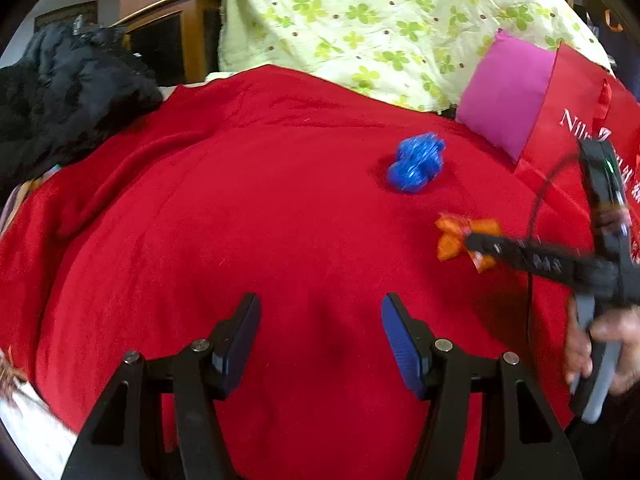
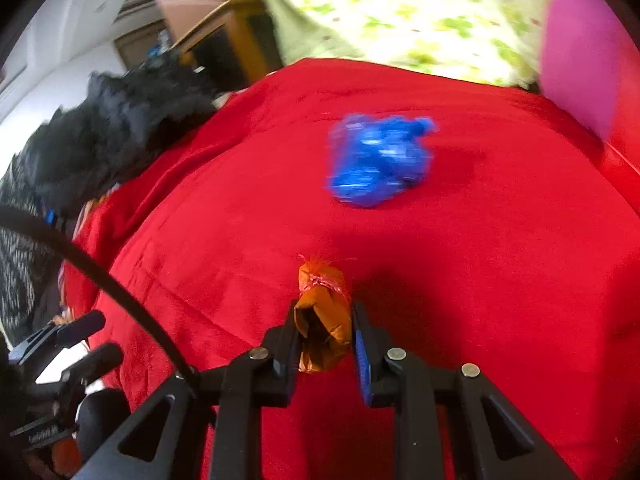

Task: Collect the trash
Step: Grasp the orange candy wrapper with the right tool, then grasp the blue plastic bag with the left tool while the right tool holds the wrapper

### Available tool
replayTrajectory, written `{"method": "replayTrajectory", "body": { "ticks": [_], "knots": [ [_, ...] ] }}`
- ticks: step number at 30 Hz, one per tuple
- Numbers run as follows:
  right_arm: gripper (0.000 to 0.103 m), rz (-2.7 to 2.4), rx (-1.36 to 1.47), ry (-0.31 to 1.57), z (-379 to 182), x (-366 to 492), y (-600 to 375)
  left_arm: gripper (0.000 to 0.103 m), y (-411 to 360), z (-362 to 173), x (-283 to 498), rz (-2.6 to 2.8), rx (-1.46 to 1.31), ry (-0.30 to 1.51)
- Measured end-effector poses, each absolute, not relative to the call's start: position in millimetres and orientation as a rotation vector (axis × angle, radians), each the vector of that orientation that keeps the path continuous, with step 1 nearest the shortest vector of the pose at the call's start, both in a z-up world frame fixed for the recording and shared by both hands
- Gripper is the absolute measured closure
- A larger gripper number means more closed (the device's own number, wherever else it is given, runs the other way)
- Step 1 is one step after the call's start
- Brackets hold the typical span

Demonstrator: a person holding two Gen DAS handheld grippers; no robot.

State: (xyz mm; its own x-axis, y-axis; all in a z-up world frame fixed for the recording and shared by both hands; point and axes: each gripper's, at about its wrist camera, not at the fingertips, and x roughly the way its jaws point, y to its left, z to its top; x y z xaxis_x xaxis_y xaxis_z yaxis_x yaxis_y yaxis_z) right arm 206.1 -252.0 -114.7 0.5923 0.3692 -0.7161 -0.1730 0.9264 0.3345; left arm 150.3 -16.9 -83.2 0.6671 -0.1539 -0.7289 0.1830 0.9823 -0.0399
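Note:
An orange wrapper (image 2: 324, 320) sits pinched between the pads of my right gripper (image 2: 323, 330), which is shut on it just above the red blanket (image 2: 460, 280). In the left wrist view the same orange wrapper (image 1: 452, 240) shows at the tip of the right gripper (image 1: 470, 238), held by a hand (image 1: 612, 344) at the right edge. A crumpled blue wrapper (image 1: 416, 164) lies on the blanket farther back, also the blue wrapper (image 2: 380, 160) ahead of the right gripper. My left gripper (image 1: 320, 332) stands open over bare red blanket (image 1: 240, 220), nothing between its fingers.
A red bag with white lettering (image 1: 576, 120) and a magenta cushion (image 1: 504, 96) stand at the right. A black jacket (image 1: 68, 96) lies at the left. Green flowered bedding (image 1: 360, 20) rises behind the blanket. A wooden headboard (image 1: 176, 28) is at the back left.

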Motion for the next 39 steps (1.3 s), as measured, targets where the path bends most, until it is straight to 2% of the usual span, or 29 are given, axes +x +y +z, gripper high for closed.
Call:
{"method": "replayTrajectory", "body": {
  "ticks": [7, 13, 20, 27, 28, 29, 35, 39],
  "knots": [
    [0.078, 0.213, 0.289, 0.9, -117, 193, -305, 0.039, -73, -64, 211, -0.253, 0.073, 0.799],
    [0.078, 0.192, 0.251, 0.903, -114, 188, -310, 0.039, -118, -63, 271, -0.283, 0.085, 0.836],
    [0.078, 0.198, 0.23, 0.892, -113, 185, -312, 0.039, -158, -81, 328, -0.277, 0.132, 0.889],
    [0.079, 0.206, 0.249, 0.896, -117, 186, -316, 0.039, -172, -106, 362, -0.285, 0.038, 0.969],
    [0.079, 0.207, 0.246, 0.894, -117, 186, -315, 0.043, -172, -108, 362, -0.288, 0.027, 0.973],
    [0.079, 0.207, 0.244, 0.892, -117, 186, -315, 0.052, -171, -111, 363, -0.292, 0.013, 0.98],
    [0.079, 0.203, 0.233, 0.883, -115, 185, -313, 0.064, -161, -110, 352, -0.307, -0.009, 0.946],
    [0.079, 0.199, 0.208, 0.858, -112, 181, -311, 0.065, -154, -98, 335, -0.298, 0.019, 0.913]
  ]
}}
